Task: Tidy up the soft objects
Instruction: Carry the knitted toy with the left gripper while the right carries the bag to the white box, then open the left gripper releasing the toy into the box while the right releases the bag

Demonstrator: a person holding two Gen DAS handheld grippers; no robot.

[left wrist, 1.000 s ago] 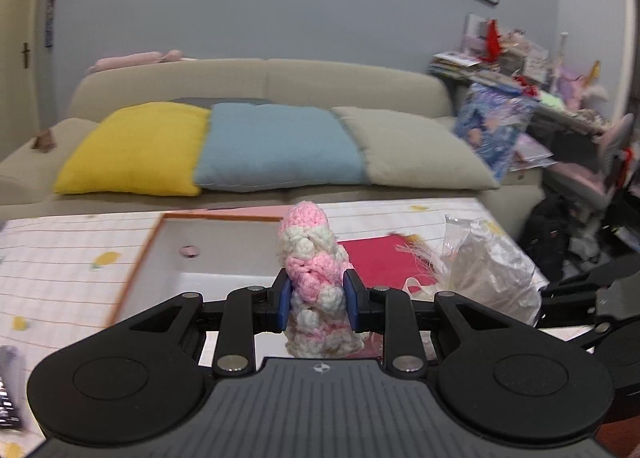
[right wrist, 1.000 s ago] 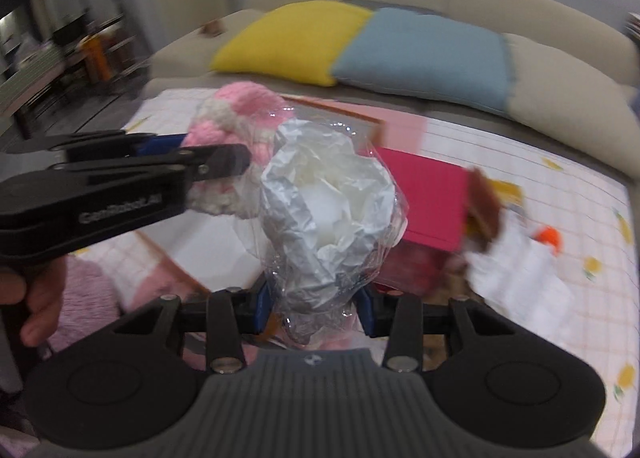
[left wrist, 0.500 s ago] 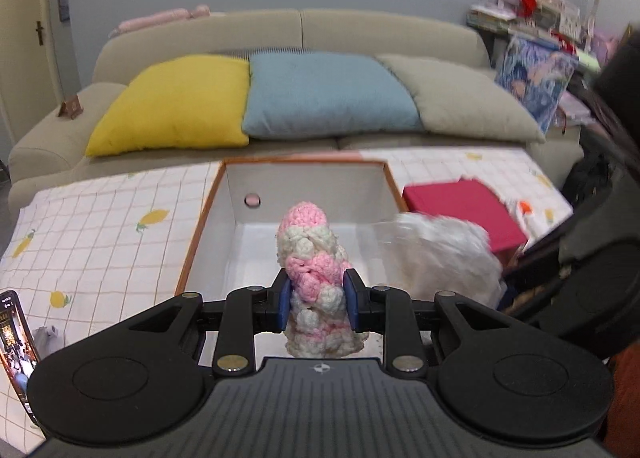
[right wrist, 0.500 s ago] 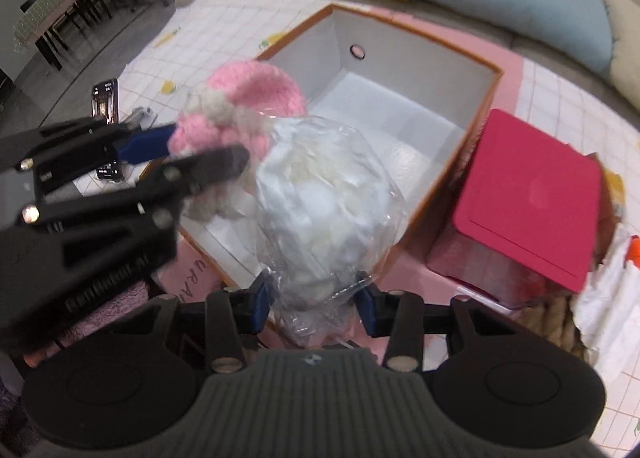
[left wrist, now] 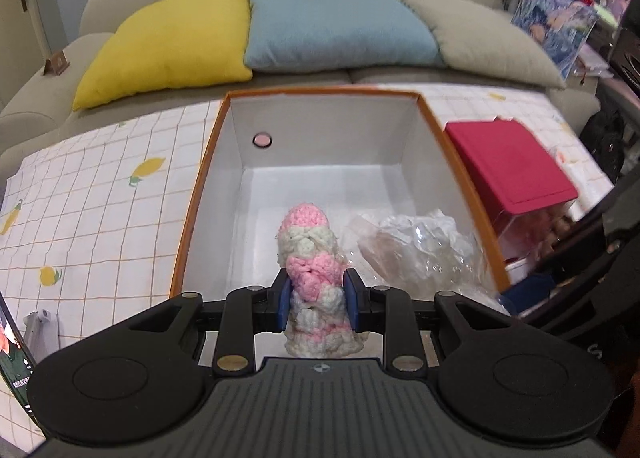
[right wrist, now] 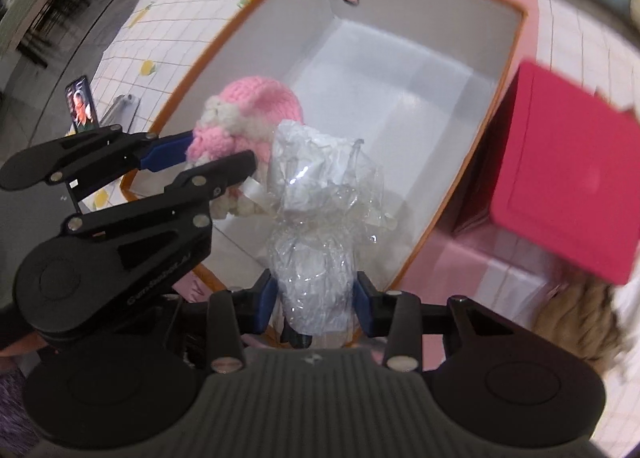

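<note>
At far left, a phone (right wrist: 82, 103) stands on the lemon-print tablecloth (left wrist: 100, 197). Your left gripper (left wrist: 316, 304) pinches the pink-and-white crochet toy (left wrist: 310, 258) upright between its blue pads, above the near end of the orange-rimmed white box (left wrist: 400, 137). Just beside it, your right gripper (right wrist: 312, 304) clamps a crinkled clear plastic bag (right wrist: 320, 193) of white stuffing over the same box. A red-lidded container (left wrist: 508, 165) sits right of the box.
</note>
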